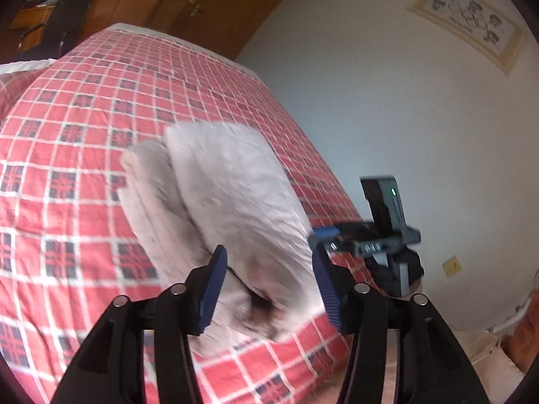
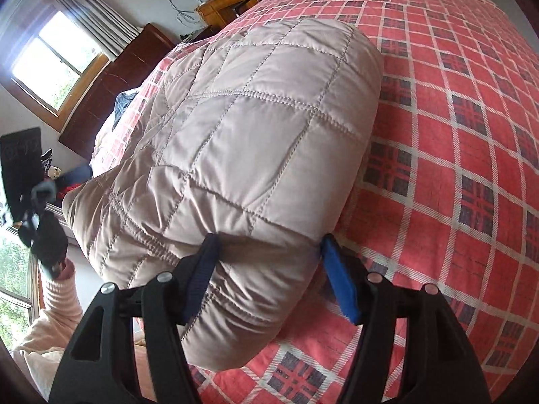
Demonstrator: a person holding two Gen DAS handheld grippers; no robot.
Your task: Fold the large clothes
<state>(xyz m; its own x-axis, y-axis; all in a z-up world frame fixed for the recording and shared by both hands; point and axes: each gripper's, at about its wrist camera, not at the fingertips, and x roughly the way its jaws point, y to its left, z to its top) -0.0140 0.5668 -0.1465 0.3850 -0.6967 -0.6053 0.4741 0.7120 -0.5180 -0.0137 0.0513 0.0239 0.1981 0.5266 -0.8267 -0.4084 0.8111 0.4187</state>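
A bed with a red plaid cover (image 2: 454,118) fills both views. On it lies a folded beige quilted jacket (image 2: 256,141), bulky, its near end toward 6 o'clock by the bed's edge. The right gripper (image 2: 267,276) has its blue pads spread wide to either side of that near end. The left gripper (image 1: 267,286), blurred, likewise stands spread around the jacket (image 1: 232,208). A framed picture (image 1: 471,23) hangs at 1 o'clock.
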